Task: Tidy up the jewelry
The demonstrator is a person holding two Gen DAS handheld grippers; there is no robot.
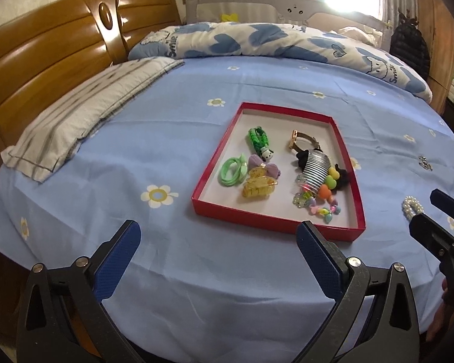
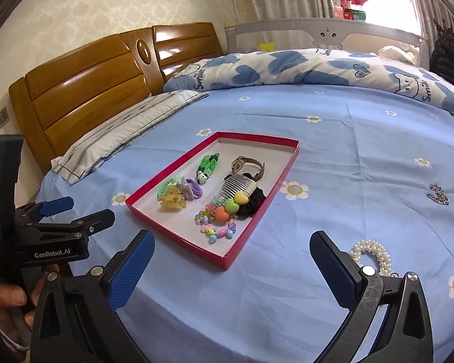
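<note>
A red shallow box (image 1: 224,148) (image 2: 266,199) lies on the blue bed sheet and holds several hair ties, clips, a clear comb (image 2: 236,187), a watch (image 2: 248,165) and a bead bracelet (image 2: 218,233). A pearl bracelet (image 2: 373,255) (image 1: 411,207) lies on the sheet right of the box, beside my right gripper's right finger. A rhinestone brooch (image 2: 437,195) (image 1: 425,161) lies farther right. My left gripper (image 1: 218,248) is open and empty, just before the box's near edge. My right gripper (image 2: 231,254) is open and empty at the box's near right corner.
A grey striped pillow (image 1: 84,112) lies at the left by the wooden headboard (image 1: 45,57). A blue-and-white folded duvet (image 1: 257,40) lies along the far side. The bed's near edge drops off just below the grippers.
</note>
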